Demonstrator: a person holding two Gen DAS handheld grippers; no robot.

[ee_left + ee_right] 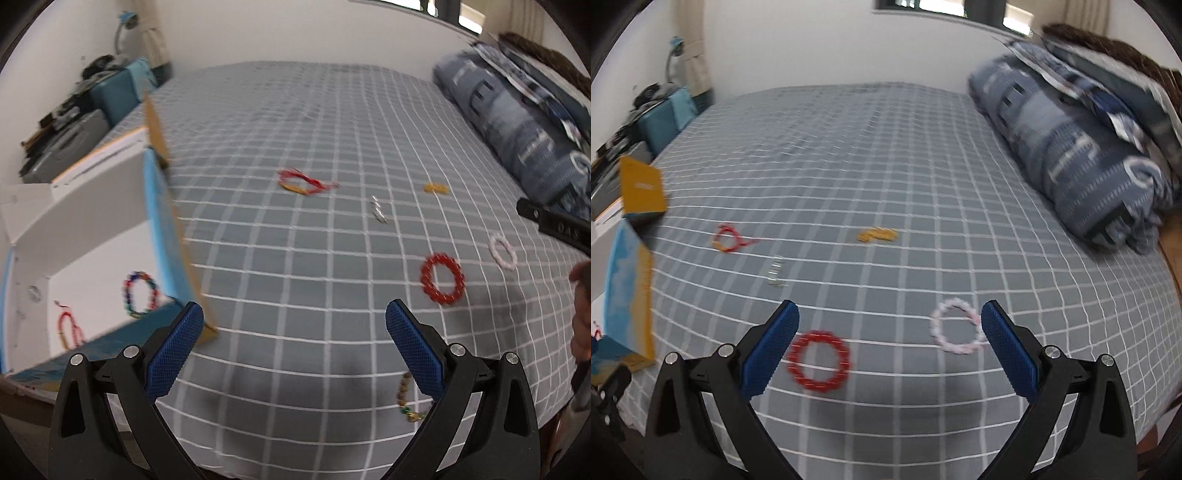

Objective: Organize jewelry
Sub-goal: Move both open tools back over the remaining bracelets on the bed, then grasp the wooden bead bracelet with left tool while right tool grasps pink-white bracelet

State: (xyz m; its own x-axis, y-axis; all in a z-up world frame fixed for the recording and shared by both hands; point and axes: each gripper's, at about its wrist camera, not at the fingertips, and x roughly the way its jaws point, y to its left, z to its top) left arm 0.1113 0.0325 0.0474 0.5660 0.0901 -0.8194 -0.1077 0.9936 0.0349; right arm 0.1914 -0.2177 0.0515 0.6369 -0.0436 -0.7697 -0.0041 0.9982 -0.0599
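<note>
The left tool (pixel 294 347) is spread wide and has hold of nothing; it hangs over the checked bed (pixel 295 129). The open box (pixel 92 236) sits at the bed's edge, just beyond the tool's left finger. Taking the box as the mark: inside it, on the white floor, lie a multicoloured bead bracelet (pixel 141 294) and a red string piece (pixel 69 328). Out from the box across the bed lies a red and gold string bracelet (pixel 303 182), past it a small silver chain (pixel 379 209), and farther still a small gold piece (pixel 436 188). Nearer the tool and well away from the box lie a red bead bracelet (pixel 442 278) and a pale pink bracelet (pixel 503 252). A brown bead strand (pixel 406 397) lies partly behind the left tool's right finger.

The right tool (pixel 890 345) is also wide open and empty. The red bead bracelet (pixel 818 360) lies just beside its left finger, and the pale pink bracelet (pixel 956 326) is just beside its right finger, between the two pads.

Only the left view shows the inside of the box and the brown strand. The right view shows only the box's outer side (pixel 628 291), along with more of the folded blue bedding (pixel 1071 147) on the side of the bed far from the box.
</note>
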